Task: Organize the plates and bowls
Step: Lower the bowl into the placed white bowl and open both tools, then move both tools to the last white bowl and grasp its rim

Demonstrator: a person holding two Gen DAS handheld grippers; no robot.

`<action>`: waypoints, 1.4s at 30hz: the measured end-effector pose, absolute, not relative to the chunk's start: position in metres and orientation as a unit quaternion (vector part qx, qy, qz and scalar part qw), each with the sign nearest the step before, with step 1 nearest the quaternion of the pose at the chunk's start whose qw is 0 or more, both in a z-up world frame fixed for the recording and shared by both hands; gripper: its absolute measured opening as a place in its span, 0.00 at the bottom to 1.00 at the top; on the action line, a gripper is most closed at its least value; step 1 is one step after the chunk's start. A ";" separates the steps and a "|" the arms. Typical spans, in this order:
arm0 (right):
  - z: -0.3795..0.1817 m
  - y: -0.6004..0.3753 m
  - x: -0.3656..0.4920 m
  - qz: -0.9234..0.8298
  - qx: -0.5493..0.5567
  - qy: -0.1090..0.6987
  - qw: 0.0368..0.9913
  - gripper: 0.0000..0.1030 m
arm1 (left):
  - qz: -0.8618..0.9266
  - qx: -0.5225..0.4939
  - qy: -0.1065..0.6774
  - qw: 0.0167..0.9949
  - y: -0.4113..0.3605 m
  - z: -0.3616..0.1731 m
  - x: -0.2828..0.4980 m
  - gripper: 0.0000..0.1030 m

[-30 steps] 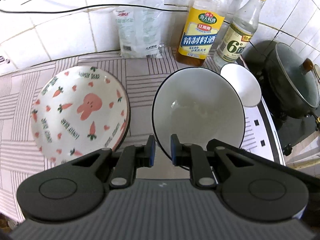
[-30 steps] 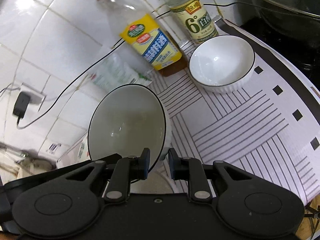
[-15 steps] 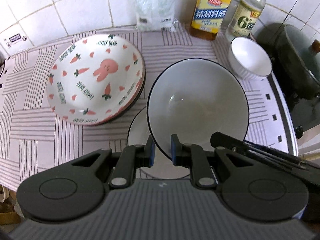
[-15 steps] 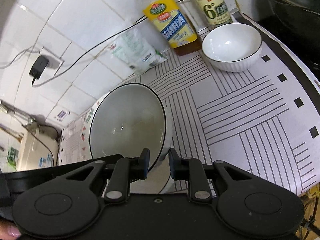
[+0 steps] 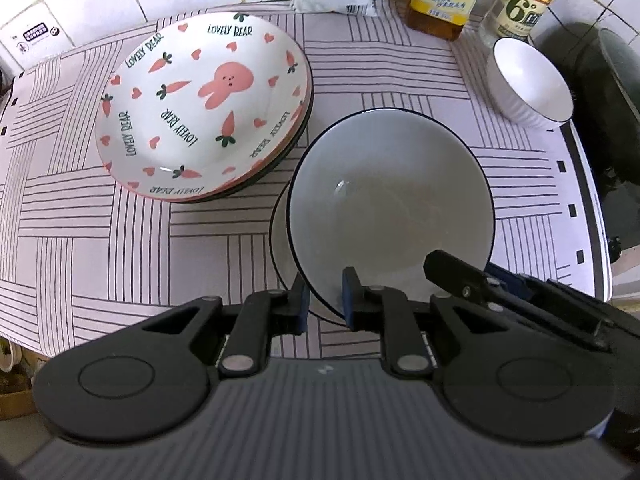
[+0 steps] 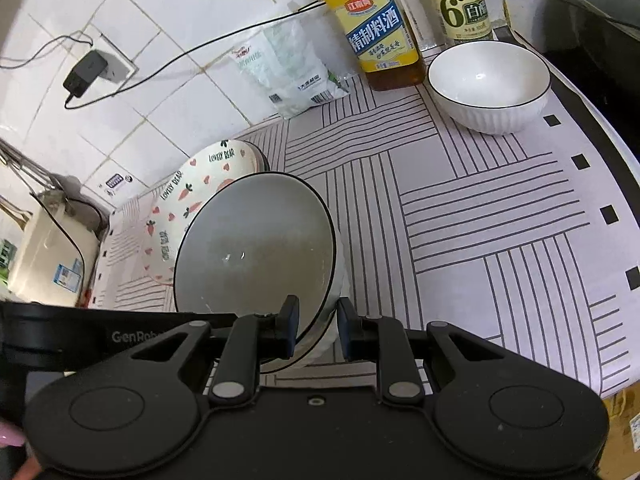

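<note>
Black-rimmed bowl (image 5: 390,200) tilted over another (white) bowl (image 5: 280,248).

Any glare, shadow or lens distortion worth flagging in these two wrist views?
Left wrist: sharp, fisheye bends the striped mat; held bowl interior shaded grey, one small glint. Right wrist: dark vignette corners, wall tiles curve, same bowl shaded, small bowl brightly lit.

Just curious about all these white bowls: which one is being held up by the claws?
The large black-rimmed white bowl, tilted, its rim pinched by both claws. The small ribbed white bowl near the bottles sits untouched on the counter.
</note>
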State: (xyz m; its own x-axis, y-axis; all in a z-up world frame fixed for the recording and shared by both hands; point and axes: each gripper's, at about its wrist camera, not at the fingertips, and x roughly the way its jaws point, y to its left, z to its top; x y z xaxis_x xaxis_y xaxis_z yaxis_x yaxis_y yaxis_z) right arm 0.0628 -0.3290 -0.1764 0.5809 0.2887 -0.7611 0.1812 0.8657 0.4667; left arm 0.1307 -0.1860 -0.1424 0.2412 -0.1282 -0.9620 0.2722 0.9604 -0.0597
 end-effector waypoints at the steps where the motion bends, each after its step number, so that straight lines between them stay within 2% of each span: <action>1: -0.177 -0.329 0.064 0.033 0.254 0.458 0.851 0.24 | -0.126 0.057 0.606 0.783 -0.185 -0.143 0.132 0.15; 14: -0.167 -0.300 0.071 0.033 0.120 0.468 0.875 0.24 | -0.112 0.053 0.641 0.757 -0.180 -0.150 0.140 0.17; 22: -0.167 -0.283 0.069 0.037 0.032 0.452 0.891 0.23 | -0.108 0.070 0.636 0.761 -0.182 -0.151 0.141 0.19; 23: -0.167 -0.284 0.068 0.040 0.032 0.451 0.891 0.24 | -0.108 0.072 0.636 0.761 -0.182 -0.151 0.141 0.23; 25: -0.165 -0.288 0.066 0.048 0.038 0.447 0.892 0.24 | -0.101 0.080 0.631 0.765 -0.183 -0.148 0.140 0.38; 26: -0.162 -0.290 0.063 0.050 0.038 0.443 0.894 0.25 | -0.095 0.087 0.627 0.768 -0.184 -0.146 0.139 0.49; 33: -0.143 -0.314 0.038 0.069 0.054 0.410 0.908 0.32 | -0.088 0.122 0.596 0.789 -0.195 -0.127 0.125 0.55; 38: -0.130 -0.339 0.022 0.066 0.063 0.366 0.926 0.45 | -0.108 0.122 0.578 0.800 -0.206 -0.108 0.118 0.59; 42: -0.125 -0.355 0.018 0.065 0.047 0.347 0.934 0.48 | -0.130 0.118 0.568 0.804 -0.222 -0.095 0.117 0.60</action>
